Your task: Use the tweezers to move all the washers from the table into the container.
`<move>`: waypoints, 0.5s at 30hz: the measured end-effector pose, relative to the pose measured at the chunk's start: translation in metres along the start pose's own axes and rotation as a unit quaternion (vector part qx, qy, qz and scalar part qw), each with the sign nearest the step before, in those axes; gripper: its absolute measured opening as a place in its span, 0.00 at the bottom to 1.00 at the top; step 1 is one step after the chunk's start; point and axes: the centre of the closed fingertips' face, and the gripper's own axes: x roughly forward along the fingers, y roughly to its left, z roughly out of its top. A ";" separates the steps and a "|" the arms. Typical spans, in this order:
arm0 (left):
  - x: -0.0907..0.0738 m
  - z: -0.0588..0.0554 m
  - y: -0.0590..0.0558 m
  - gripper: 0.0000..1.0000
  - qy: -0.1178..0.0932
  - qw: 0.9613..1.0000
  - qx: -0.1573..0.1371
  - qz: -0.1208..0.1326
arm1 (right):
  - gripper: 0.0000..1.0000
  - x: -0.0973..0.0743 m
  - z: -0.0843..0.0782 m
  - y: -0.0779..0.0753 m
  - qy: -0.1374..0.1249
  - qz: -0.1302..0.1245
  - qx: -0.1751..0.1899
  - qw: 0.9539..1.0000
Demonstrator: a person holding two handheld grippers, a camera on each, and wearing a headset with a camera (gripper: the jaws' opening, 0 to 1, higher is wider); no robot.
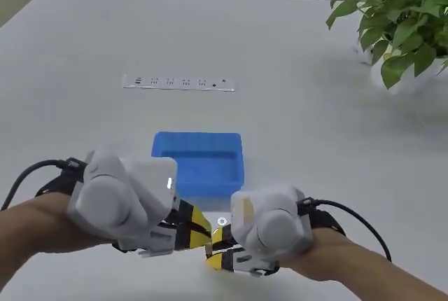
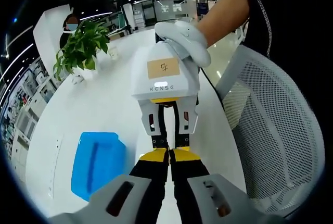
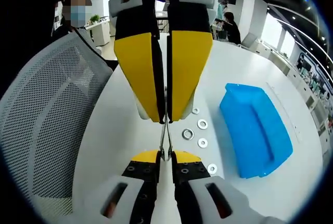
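Left gripper (image 3: 165,115) and right gripper (image 3: 166,157) meet tip to tip over the near edge of the bench (image 3: 117,130). The tweezers (image 3: 165,133) are the thin metal strip spanning between them. In the right gripper view the left gripper's yellow jaws are pressed together on the upper end of the tweezers. The right gripper's own jaws appear closed on the lower end, with only a slim gap left. This reads as the tool being passed or re-seated between the two grippers, not yet as a pick.

Five washers (image 3: 188,134) lie loose on the bench just beside the tweezers, between the grippers and the blue container (image 3: 255,130). They sit near one another, none touching the container. In the head view one of them shows just above the joined jaws, with the container directly beyond it.

No washer can be made out inside the container, so the transfer appears not yet begun. By this count, all five remain to be picked and dropped in.
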 end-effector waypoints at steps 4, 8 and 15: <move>-0.001 -0.001 0.001 0.06 0.003 1.000 0.003 -0.002 | 0.12 0.000 0.002 -0.001 -0.004 -0.002 0.000 1.000; -0.003 0.000 0.003 0.06 0.005 1.000 0.009 -0.003 | 0.12 0.000 0.004 -0.005 -0.008 -0.008 0.001 1.000; -0.004 0.002 0.008 0.06 0.004 1.000 0.019 -0.001 | 0.12 -0.003 0.004 -0.013 -0.011 -0.019 0.002 1.000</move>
